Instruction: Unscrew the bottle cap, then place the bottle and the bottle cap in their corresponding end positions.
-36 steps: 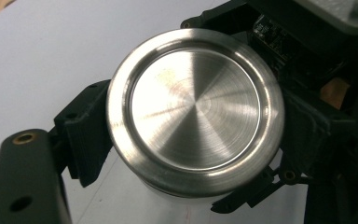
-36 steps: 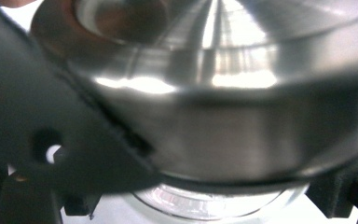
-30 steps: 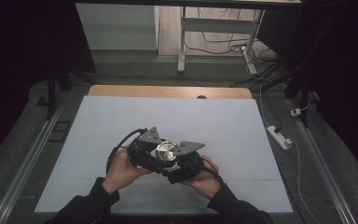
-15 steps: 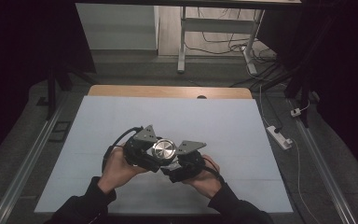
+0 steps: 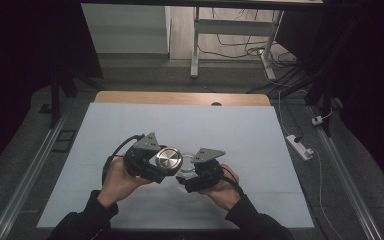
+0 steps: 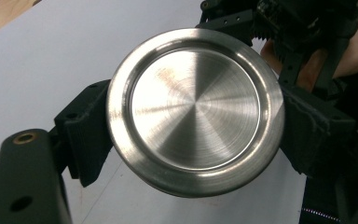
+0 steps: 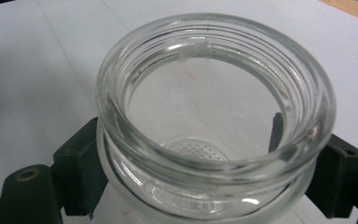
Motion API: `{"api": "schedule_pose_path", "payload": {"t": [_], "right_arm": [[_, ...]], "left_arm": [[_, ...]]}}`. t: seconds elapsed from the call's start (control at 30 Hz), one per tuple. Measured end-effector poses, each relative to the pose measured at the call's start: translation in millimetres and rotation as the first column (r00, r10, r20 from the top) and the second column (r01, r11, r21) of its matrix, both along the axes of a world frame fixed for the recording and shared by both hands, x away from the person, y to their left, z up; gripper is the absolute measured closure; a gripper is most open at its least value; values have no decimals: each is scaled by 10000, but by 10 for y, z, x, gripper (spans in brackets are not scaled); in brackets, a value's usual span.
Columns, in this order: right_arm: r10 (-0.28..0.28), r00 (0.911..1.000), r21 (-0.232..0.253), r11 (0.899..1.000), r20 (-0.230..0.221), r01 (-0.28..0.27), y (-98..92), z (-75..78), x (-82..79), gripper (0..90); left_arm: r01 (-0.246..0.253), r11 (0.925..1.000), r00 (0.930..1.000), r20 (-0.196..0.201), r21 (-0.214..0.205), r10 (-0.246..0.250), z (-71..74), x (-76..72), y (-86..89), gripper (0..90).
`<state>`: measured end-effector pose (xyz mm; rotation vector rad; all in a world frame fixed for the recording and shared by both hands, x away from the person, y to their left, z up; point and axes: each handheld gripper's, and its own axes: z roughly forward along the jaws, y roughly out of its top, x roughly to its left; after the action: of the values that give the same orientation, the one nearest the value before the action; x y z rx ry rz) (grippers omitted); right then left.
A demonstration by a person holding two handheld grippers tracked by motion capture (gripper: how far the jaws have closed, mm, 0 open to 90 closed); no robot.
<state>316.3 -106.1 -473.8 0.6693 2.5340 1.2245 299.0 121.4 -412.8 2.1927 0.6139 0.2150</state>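
A pale grey-white table with a wooden strip along its far edge sits in a dark room, cables on the floor beyond. Low in the middle of the high view, the left gripper pinches a round brushed-steel lid by its rim, jaws pressed to either side, flat face toward its camera. Just right of it, the right gripper clamps a clear glass jar with a threaded, uncovered mouth, one jaw on each side.
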Motion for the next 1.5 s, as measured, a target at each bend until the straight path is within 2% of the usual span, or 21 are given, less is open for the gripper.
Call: {"api": "schedule_pose_path", "payload": {"t": [0.8,1.07,1.5], "right_arm": [[-439,9989,16,9990,181,439,-99,31,105,152],[-584,9982,48,9983,148,583,-120,39,162,152],[-731,9972,-1,9973,175,731,-95,49,281,152]], "left_arm": [[48,9999,9986,-523,-128,-55,-204,-102,178,191],[241,9996,9984,-509,-133,-248,-267,-137,151,191],[576,9983,9977,-351,-72,-578,-383,-212,15,190]]}}
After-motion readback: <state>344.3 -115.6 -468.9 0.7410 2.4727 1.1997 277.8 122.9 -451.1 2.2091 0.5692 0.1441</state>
